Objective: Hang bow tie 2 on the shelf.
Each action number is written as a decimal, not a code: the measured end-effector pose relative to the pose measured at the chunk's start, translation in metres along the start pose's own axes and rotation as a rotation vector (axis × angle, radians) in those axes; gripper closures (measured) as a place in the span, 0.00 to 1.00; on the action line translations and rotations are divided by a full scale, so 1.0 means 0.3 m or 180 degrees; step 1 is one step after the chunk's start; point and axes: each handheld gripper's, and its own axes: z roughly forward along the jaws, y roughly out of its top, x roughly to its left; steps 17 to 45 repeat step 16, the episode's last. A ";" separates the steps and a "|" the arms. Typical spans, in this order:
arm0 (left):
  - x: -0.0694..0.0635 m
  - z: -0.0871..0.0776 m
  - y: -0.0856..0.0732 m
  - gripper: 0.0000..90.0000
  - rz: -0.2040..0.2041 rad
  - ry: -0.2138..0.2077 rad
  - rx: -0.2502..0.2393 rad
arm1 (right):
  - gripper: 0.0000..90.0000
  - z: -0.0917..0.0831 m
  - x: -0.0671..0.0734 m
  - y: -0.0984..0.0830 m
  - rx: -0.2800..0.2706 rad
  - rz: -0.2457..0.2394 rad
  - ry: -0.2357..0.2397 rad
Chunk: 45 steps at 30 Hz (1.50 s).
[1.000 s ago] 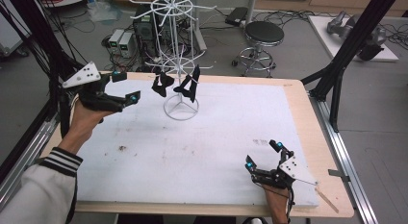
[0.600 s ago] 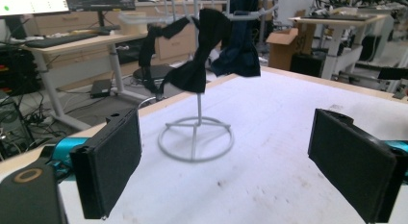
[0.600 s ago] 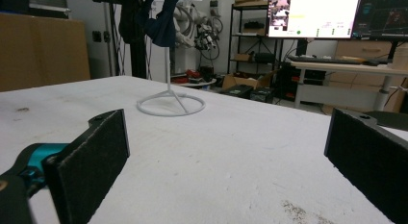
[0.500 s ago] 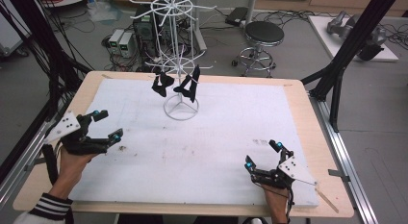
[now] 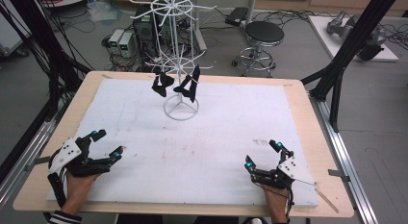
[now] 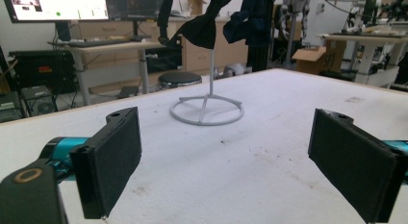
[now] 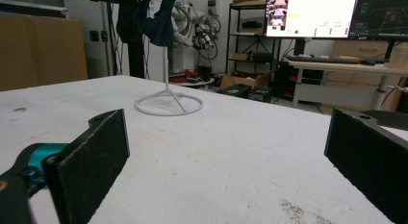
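Both grippers rest empty near the table's front edge.

Left gripper (image 5: 106,144) gapes wide; dark cloth pieces (image 5: 185,86) hang on the white wire rack (image 5: 181,108) well ahead of both fingertips; right gripper (image 5: 262,155) equally spread. Approach level, close squarely on fabric, not wire.

The left tool (image 5: 107,143) has come away from the white wire rack (image 5: 181,65), where a second ago it was raised close to the dark cloth pieces (image 5: 162,84) hanging there. It has dropped and drawn back toward the person, and now sits low at the near left corner of the counter (image 5: 202,152), jaws spread wide and empty
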 end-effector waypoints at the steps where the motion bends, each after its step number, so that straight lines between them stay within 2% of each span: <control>1: -0.001 0.000 -0.005 0.13 0.0016 0.0004 -0.0006 | 0.01 0.000 0.000 0.000 -0.0001 -0.0004 -0.0001; 6: 0.000 0.004 -0.016 0.13 0.0050 0.0029 -0.0057 | 0.01 0.000 0.000 0.000 -0.0004 -0.0006 -0.0004; 16: 0.013 -0.003 -0.030 0.13 -0.0026 0.0090 -0.0131 | 0.01 0.000 0.003 0.000 0.0002 -0.0017 0.0009; 45: 0.013 -0.003 -0.030 0.13 -0.0026 0.0090 -0.0131 | 0.01 0.000 0.003 0.000 0.0002 -0.0017 0.0009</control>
